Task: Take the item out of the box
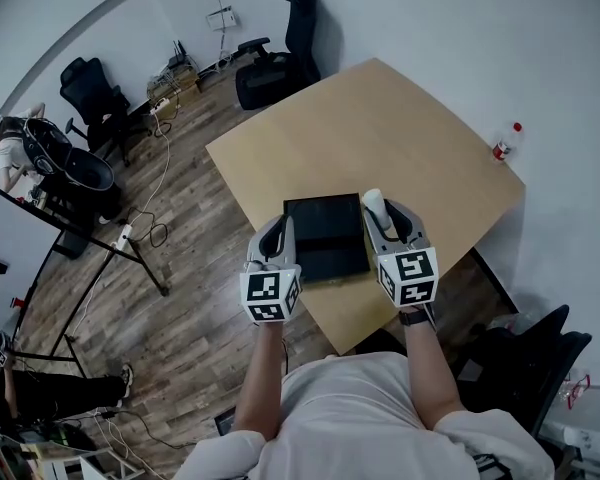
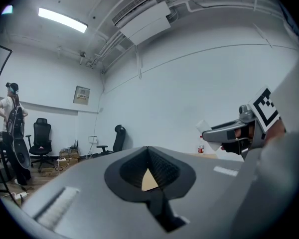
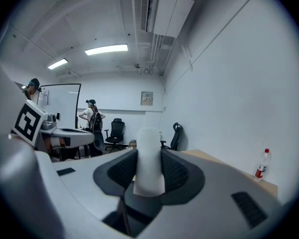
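Observation:
A black open box (image 1: 325, 236) lies on the wooden table (image 1: 380, 128) near its front edge, and what it holds is too dark to tell. My right gripper (image 1: 376, 210) is just right of the box, raised off the table and shut on a white cylindrical item (image 1: 372, 199). In the right gripper view that item (image 3: 148, 163) stands upright between the dark pads (image 3: 177, 173). My left gripper (image 1: 273, 240) hovers at the box's left side. In its own view the left gripper (image 2: 149, 171) has its jaws together, with nothing between them.
A small red-capped bottle (image 1: 502, 144) stands near the table's far right edge. Black office chairs (image 1: 280, 53) sit beyond the table on the wooden floor. A person (image 1: 5, 148) stands at the far left beside a stand, with cables (image 1: 150, 218) on the floor.

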Motion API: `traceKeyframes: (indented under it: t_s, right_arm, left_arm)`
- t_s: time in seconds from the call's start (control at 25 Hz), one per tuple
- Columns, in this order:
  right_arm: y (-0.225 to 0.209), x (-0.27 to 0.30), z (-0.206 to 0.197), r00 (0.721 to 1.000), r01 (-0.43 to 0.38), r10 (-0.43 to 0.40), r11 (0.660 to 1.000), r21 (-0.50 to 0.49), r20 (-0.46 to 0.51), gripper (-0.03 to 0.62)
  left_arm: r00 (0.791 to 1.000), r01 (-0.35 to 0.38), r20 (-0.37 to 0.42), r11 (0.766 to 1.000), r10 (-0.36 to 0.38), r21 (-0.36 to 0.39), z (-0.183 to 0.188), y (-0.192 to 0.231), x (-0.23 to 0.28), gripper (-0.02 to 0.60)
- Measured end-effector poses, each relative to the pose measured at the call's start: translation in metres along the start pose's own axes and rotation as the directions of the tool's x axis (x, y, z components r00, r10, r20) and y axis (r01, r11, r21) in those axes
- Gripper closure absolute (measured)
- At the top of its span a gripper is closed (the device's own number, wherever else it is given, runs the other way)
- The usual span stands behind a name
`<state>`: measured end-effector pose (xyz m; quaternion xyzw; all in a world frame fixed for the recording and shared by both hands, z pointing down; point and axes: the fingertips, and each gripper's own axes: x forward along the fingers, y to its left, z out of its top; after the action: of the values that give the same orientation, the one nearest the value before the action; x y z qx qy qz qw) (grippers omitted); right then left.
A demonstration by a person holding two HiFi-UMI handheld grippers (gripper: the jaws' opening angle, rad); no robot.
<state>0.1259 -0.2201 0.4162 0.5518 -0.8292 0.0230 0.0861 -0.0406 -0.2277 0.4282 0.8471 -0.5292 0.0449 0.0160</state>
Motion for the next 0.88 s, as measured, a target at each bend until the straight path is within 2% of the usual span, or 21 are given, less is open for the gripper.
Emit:
traceKeyframes:
  t_s: [0.4,0.56,0.88]
  right_arm:
    - [0.015,0.0,0.029,0.996,0.024,-0.022,0.999,-0.031,0.085,0.448]
    - [0.017,0.002,0.033,0.994,0.019,-0.016,0.999,-0.03,0.107,0.45]
    - [0.013,0.006,0.037,0.992,0.053,-0.049,0.998,-0.03,0.117,0.453]
  left_arm:
    - [0.996,-0.025,0.081,1.0,0.026,-0.018,0.027,0.01,-0.01,0.572]
    - [0.996,-0.033,0.086,0.998,0.037,-0.046,0.03,0.016,-0.01,0.572]
    - [0.996,-0.028,0.081,0.999,0.031,-0.043,0.027,0.017,-0.006,0.572]
